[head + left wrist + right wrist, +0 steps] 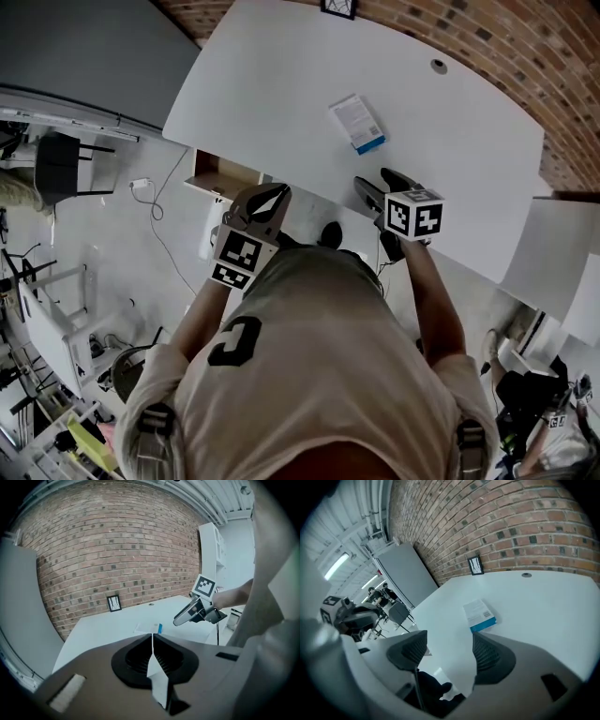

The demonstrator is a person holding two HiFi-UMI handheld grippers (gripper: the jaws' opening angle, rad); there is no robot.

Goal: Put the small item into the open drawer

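At the near edge of the counter (281, 75), the right hand-held gripper (380, 186) has its jaws apart and empty. The left hand-held gripper (267, 199), jaws together, is beside the open drawer (223, 175). Farther in, ahead of the nearer right one, the small box (357, 123) lies lengthwise, blue end toward it.

Pale printed T-shirt (319, 375), grey left claw (278, 193), right claw (372, 177), black-and-white marker cubes (414, 214)
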